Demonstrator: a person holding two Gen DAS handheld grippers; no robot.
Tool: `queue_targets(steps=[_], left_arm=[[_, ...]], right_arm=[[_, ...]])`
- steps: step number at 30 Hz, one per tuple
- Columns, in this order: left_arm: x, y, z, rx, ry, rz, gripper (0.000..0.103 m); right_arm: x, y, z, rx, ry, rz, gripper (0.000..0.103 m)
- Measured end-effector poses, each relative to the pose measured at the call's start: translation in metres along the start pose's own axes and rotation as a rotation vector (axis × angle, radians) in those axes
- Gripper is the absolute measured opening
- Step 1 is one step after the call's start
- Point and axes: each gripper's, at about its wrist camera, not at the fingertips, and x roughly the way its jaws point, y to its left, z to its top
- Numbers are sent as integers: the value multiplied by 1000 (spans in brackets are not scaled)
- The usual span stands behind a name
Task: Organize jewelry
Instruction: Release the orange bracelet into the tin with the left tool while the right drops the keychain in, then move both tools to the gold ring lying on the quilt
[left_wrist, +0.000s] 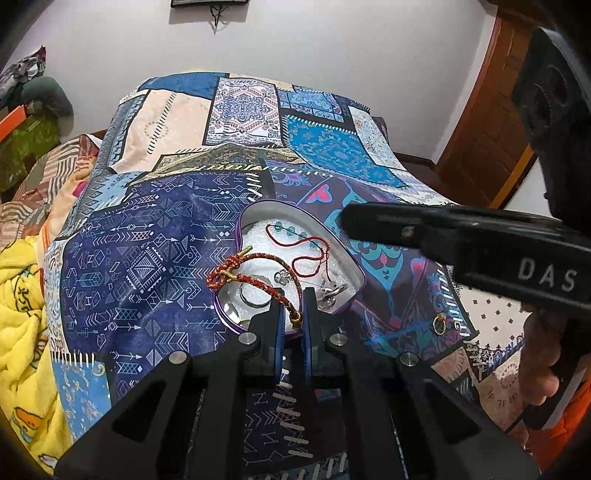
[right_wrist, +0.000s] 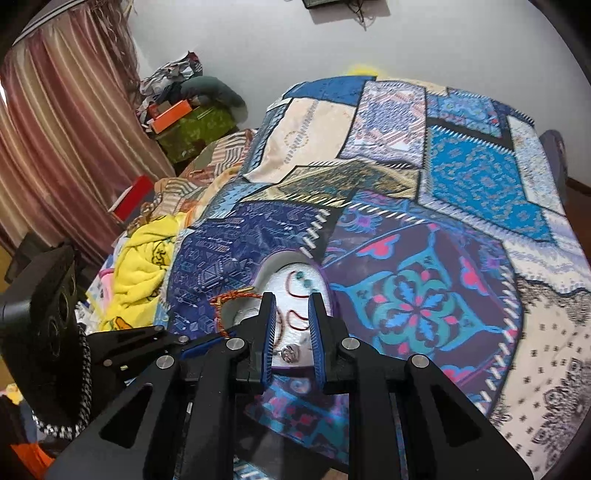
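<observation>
We have the left tongs (left_wrist: 293, 317) pinching one end of the braided red-and-gold bracelet (left_wrist: 255, 271), low centre of the left wrist view. The rest of the bracelet drapes across the heart-shaped tin (left_wrist: 356, 275) and its knotted end hangs over the left rim. Our guess: we're feeding it into the tin, hence the grip at the end, not the middle.

Already in the tin on white foam (left_wrist: 258, 240): red cord necklace (left_wrist: 306, 247) with teal beads, a ring (left_wrist: 255, 297), silver earrings (left_wrist: 332, 291).

Right tongs (right_wrist: 291, 325) are spread and empty, hovering over the tin's near edge, probably ready to tidy.

Only the left view shows a small gold ring (left_wrist: 439, 325) out on the bedspread (left_wrist: 166, 258), right of the tin. Only the right view shows that the right tongs are spread.
</observation>
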Motion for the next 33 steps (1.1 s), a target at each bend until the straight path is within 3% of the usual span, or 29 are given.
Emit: queue_targets(steps=[2, 10, 17, 25, 33], left_arm=[[-4, -1, -1, 1, 1, 2, 7], [-28, -6, -9, 13, -24, 29, 31], [-47, 0, -22, -14, -24, 56, 31], [-61, 2, -31, -12, -48, 106, 31], [-48, -3, -47, -2, 6, 99, 31]], right_arm=[[-8, -1, -3, 2, -13, -22, 16], [-44, -11, -23, -17, -40, -168, 17], [-79, -30, -45, -7, -62, -285, 38], [-67, -51, -73, 45, 17, -299, 39], [-49, -61, -108, 88, 108, -290, 39]])
